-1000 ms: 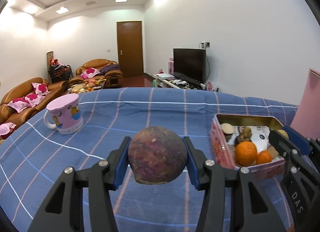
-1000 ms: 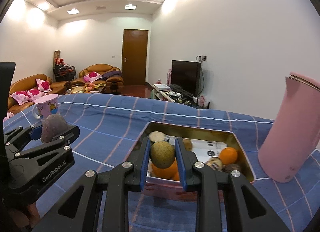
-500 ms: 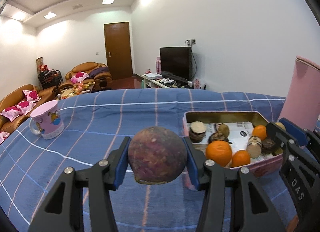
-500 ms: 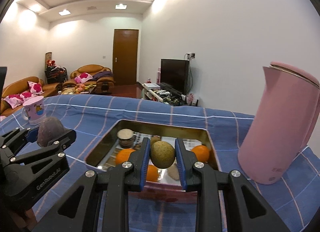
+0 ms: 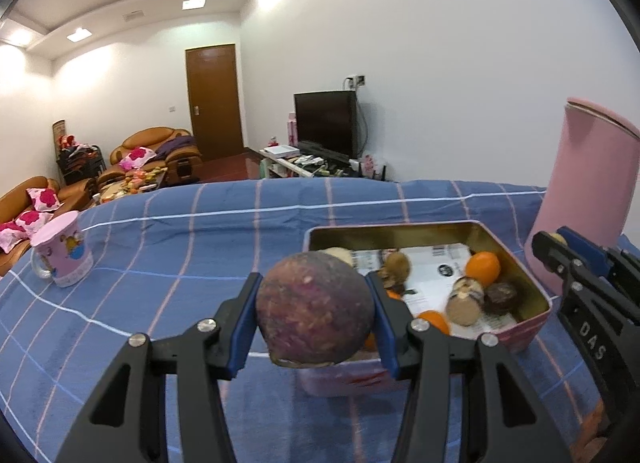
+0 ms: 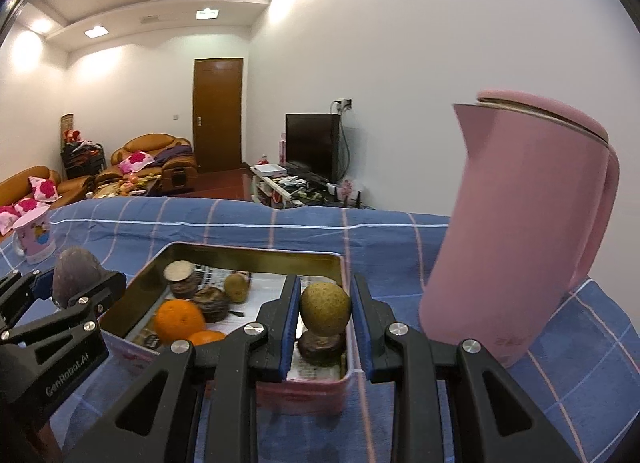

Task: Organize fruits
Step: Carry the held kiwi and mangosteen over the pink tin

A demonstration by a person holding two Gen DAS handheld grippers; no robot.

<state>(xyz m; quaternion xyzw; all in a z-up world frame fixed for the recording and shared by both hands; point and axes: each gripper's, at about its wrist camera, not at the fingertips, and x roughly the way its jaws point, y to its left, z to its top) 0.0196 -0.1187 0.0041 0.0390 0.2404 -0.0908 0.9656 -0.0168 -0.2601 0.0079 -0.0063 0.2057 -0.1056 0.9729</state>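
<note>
Purple fruit (image 5: pixel 316 309) pinched in left gripper (image 5: pixel 316 315), green-brown fruit (image 6: pixel 325 309) in right gripper (image 6: pixel 325 313), both poised for the tin (image 6: pixel 256 253) at 12 o'clock.

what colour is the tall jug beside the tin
Pink all over, with a thin metallic rim under its lid; the jug shows best in the right wrist view.

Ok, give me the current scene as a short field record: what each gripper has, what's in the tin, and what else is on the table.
left gripper: shut on purple fruit, near the tin's front left corner
right gripper: shut on brown-green fruit, above the tin's near right corner
tin: open, paper-lined; holds oranges, a kiwi, dark brown fruits
pink jug: upright, right of tin
pink mug: upright, far left on the cloth
tablecloth: blue plaid
</note>
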